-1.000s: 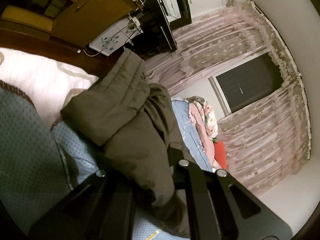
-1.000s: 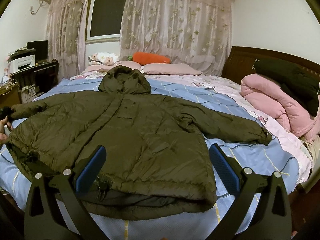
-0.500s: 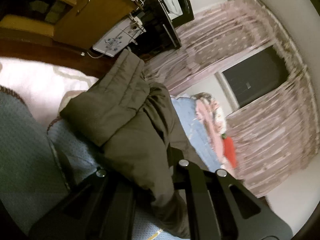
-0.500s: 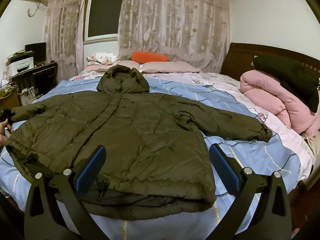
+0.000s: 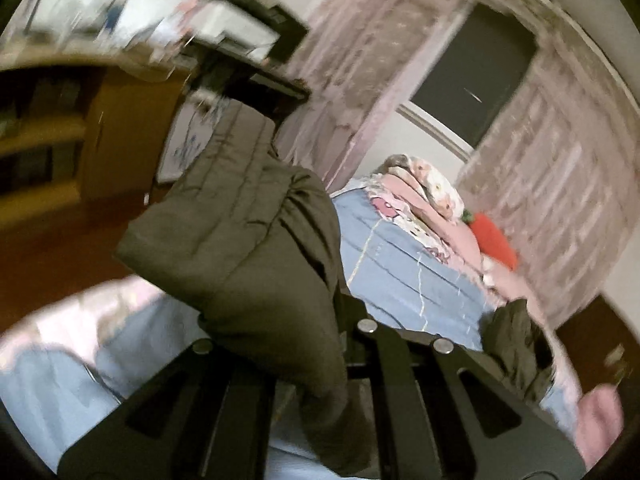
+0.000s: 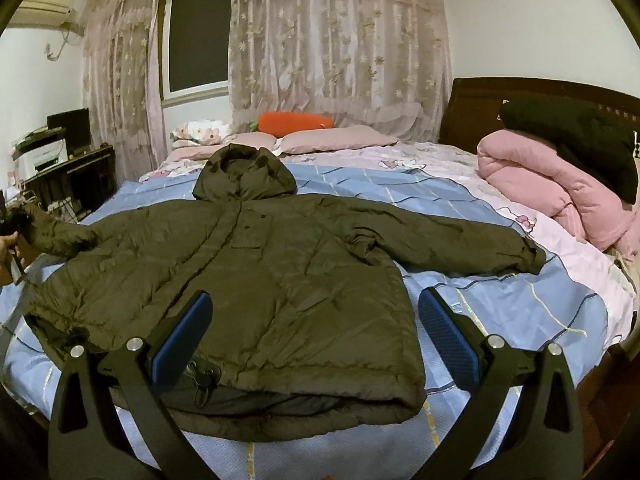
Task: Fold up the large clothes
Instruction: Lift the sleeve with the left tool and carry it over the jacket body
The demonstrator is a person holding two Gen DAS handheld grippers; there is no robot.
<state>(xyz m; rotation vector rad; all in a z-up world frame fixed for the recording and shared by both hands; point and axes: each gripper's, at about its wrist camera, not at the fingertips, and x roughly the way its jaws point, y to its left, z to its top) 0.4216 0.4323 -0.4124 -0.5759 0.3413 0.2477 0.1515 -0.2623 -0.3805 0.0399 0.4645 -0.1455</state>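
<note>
An olive hooded puffer jacket (image 6: 256,280) lies spread front up on the blue bed sheet (image 6: 500,304), hood toward the pillows. My right gripper (image 6: 316,332) hovers open above the jacket's hem, its blue pads (image 6: 188,332) wide apart and touching nothing. In the blurred left wrist view, my left gripper (image 5: 288,340) is shut on the cuff end of the jacket's sleeve (image 5: 248,240), which bulges up over the hidden fingertips. In the right wrist view that sleeve (image 6: 52,232) is raised off the bed at the far left, beside a person's hand (image 6: 6,244).
A rolled pink quilt (image 6: 552,200) with a dark garment (image 6: 572,136) on it lies at the right by the wooden headboard (image 6: 480,112). Pillows (image 6: 332,140) and an orange carrot cushion (image 6: 296,122) sit at the head. A desk with a printer (image 6: 48,156) stands left.
My left gripper has risen with the sleeve and rolled, so its view now swings level across the bed toward the window. The right gripper and the jacket body have stayed put.
</note>
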